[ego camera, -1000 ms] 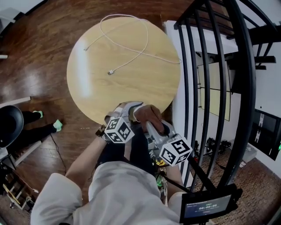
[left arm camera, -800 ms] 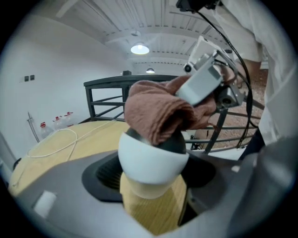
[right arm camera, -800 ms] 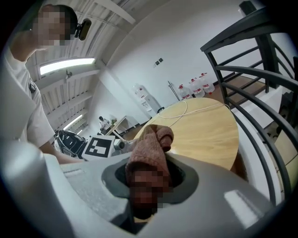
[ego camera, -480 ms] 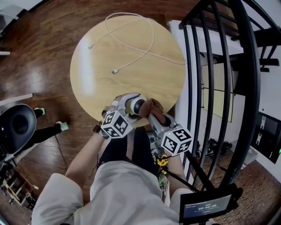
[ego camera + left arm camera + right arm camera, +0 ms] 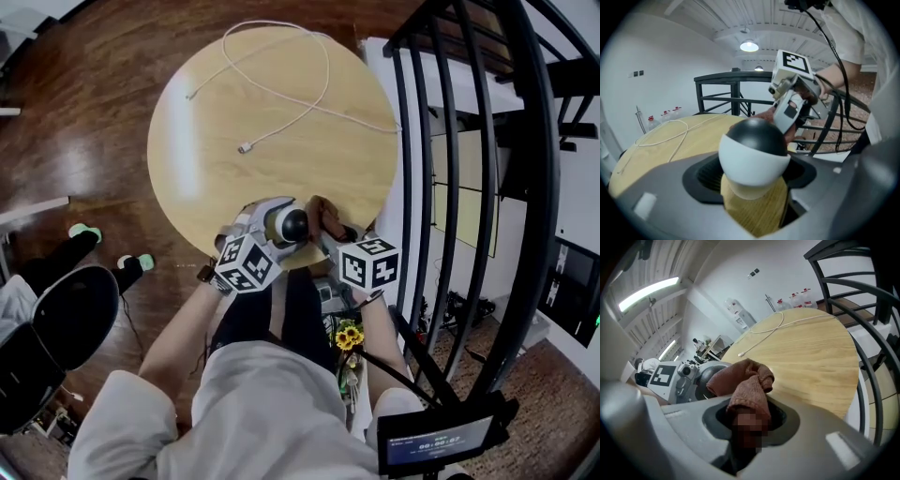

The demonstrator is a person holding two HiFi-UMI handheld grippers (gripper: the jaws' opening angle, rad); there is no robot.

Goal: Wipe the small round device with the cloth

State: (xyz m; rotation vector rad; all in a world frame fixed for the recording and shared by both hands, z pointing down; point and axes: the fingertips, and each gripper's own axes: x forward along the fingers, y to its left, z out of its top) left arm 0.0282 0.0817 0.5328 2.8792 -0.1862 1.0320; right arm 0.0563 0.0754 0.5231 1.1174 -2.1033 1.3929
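Observation:
The small round device (image 5: pixel 290 225), white with a black dome, sits between the jaws of my left gripper (image 5: pixel 279 225) at the near edge of the round wooden table (image 5: pixel 206 159). It fills the left gripper view, where the device (image 5: pixel 752 157) is held in my left gripper (image 5: pixel 752 185). My right gripper (image 5: pixel 331 232) is shut on a reddish-brown cloth (image 5: pixel 326 216), which lies against the device's right side. In the right gripper view the bunched cloth (image 5: pixel 746 383) sticks out of my right gripper (image 5: pixel 747 416), with the dark dome (image 5: pixel 707 373) just behind it.
A white cable (image 5: pixel 281 89) loops across the table's far half. A black metal railing (image 5: pixel 450 187) runs close along the right. A dark chair (image 5: pixel 56 328) and a person's feet in green shoes (image 5: pixel 84 232) are on the wooden floor at the left.
My right gripper has come down and in toward the table with the cloth. The cloth, which covered the device a second ago, has slid to its right side and the black dome shows.

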